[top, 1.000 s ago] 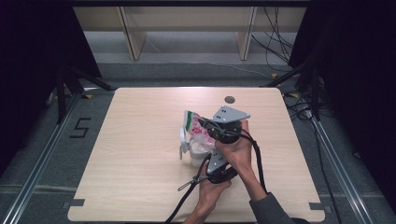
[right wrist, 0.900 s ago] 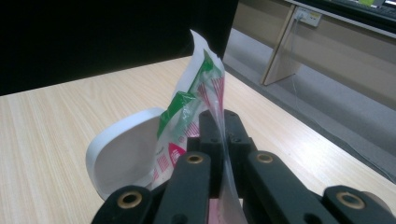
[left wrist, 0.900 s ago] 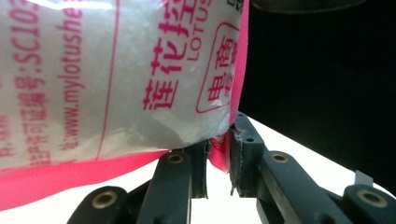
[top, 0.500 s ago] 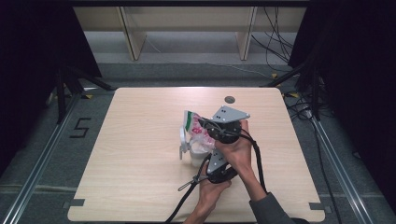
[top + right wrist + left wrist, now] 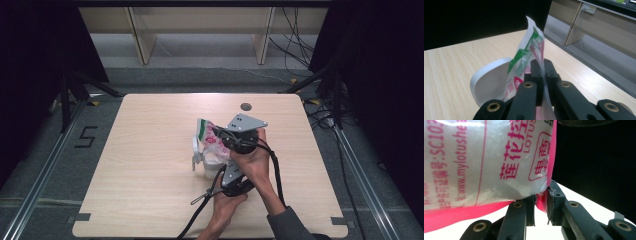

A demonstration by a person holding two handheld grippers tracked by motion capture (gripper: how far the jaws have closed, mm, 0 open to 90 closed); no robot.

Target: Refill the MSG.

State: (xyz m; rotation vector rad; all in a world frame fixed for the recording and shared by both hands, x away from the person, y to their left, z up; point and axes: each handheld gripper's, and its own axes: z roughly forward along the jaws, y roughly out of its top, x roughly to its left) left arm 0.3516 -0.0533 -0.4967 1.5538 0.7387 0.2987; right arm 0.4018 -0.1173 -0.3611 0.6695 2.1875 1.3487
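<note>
A clear plastic bag (image 5: pixel 209 141) with pink and green print is held up over the middle of the table, above a white cup (image 5: pixel 202 161). My right gripper (image 5: pixel 221 135), topped by a grey plate, is shut on the bag's upper edge (image 5: pixel 541 62). My left gripper (image 5: pixel 221 165) comes from below, with its jaws closed on the bag's pink bottom seam (image 5: pixel 541 203). In the left gripper view the bag (image 5: pixel 486 160) shows white grains inside and red lettering. The right gripper view has the cup (image 5: pixel 489 83) just behind the bag.
The wooden table (image 5: pixel 150 200) has a small round grommet (image 5: pixel 245 106) near its far edge. Cables (image 5: pixel 200 205) trail from the grippers toward the front edge. Shelf legs (image 5: pixel 141 35) stand on the floor beyond the table.
</note>
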